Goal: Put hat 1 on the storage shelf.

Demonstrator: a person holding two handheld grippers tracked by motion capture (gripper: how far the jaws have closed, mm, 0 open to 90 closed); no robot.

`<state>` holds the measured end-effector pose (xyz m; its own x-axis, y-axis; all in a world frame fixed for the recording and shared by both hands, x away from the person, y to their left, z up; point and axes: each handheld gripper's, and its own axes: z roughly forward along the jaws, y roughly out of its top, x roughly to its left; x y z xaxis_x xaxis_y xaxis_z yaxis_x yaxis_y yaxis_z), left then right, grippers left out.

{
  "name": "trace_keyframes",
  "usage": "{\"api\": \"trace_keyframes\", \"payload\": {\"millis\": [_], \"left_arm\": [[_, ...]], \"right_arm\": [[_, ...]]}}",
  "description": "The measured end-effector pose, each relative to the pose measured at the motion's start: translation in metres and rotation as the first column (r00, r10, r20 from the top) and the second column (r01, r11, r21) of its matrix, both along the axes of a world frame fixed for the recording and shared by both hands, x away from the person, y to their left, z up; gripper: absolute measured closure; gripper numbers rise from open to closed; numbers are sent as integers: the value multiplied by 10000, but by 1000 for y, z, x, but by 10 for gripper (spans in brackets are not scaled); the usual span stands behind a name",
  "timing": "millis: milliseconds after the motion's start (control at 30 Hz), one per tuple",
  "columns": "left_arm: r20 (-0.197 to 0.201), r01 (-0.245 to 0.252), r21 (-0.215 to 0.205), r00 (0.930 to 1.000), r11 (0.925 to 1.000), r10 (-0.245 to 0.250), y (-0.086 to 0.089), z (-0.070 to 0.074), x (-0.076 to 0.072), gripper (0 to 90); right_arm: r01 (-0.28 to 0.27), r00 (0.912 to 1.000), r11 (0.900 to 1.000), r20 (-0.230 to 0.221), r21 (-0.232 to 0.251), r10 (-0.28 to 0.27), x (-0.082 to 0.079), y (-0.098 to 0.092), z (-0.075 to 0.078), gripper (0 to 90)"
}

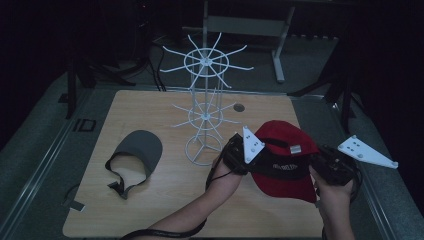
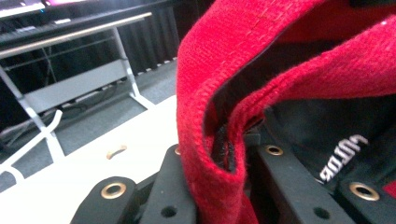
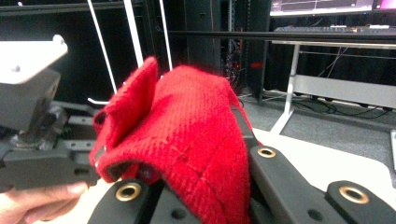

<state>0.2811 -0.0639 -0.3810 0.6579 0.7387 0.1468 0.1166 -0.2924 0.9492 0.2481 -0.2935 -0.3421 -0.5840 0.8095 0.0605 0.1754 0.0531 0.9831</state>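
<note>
I held the red cap [image 1: 286,150] above the table [image 1: 165,210], beside the white wire rack [image 1: 205,115], my left gripper [image 1: 240,154] and right gripper [image 1: 330,167] each clamped on its rim; soft, light fabric, best gripped at the stitched band.

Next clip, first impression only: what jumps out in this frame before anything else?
The red cap stands out, held up between both grippers at the table's near right, the left gripper and the right gripper each clamped on its fabric. Behind it, mid-table, stands a white wire rack with spoke-like hooks. A grey visor lies flat on the left of the wooden table.
</note>
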Motion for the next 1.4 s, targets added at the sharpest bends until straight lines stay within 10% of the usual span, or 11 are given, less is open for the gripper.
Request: {"api": "trace_keyframes", "payload": {"millis": [867, 1400], "left_arm": [[780, 580, -248, 9954, 9980, -559, -11, 43, -1, 863], [891, 729, -271, 9935, 9970, -702, -10, 44, 3, 862]], "right_arm": [[533, 9978, 9985, -400, -122, -538, -7, -6, -31, 818], [-607, 9964, 9970, -626, -483, 576, -19, -6, -44, 244]]}}
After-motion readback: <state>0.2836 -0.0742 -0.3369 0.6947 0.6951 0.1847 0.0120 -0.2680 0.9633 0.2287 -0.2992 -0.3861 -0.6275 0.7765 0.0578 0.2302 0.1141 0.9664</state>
